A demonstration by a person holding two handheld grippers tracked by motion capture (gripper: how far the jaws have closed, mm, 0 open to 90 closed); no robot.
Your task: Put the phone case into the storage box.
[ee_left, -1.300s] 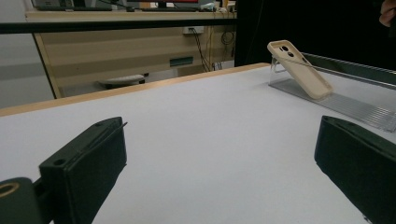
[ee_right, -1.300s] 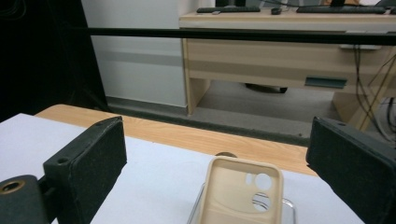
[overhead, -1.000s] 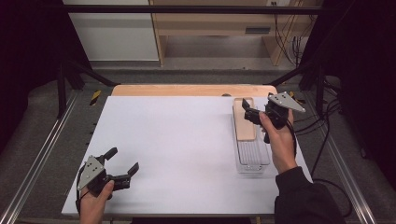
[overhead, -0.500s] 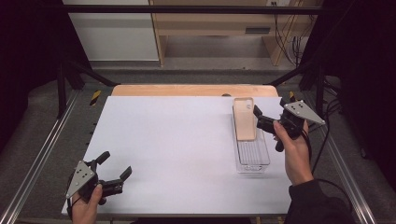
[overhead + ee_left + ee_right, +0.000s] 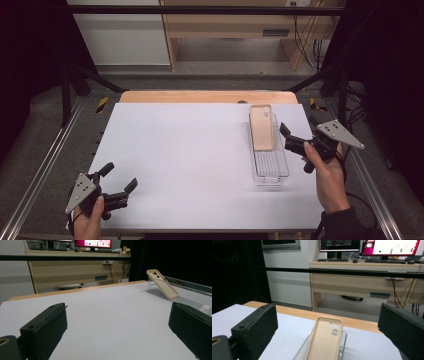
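A tan phone case [image 5: 262, 127] leans tilted on the far end of a clear plastic tray [image 5: 270, 169] at the right of the white table [image 5: 190, 150]. My right gripper [image 5: 288, 138] is open just right of the tray, apart from the case, with nothing between its jaws. In the right gripper view the case [image 5: 324, 340] stands ahead, with its camera cut-out at the top. My left gripper [image 5: 120, 176] is open and holds nothing at the table's near left corner. From the left gripper view, the case [image 5: 162, 284] and tray [image 5: 160, 293] show far off at the right.
A wooden strip [image 5: 207, 96] runs along the table's far edge. Metal rails [image 5: 45, 160] flank both sides of the table. Beyond the table stand a wooden desk [image 5: 367, 282] with monitors and trailing cables [image 5: 310, 30].
My right gripper has drawn back from the phone case, to the right and toward the person, and the case stays leaning in the tray. The left gripper shifted slightly left.
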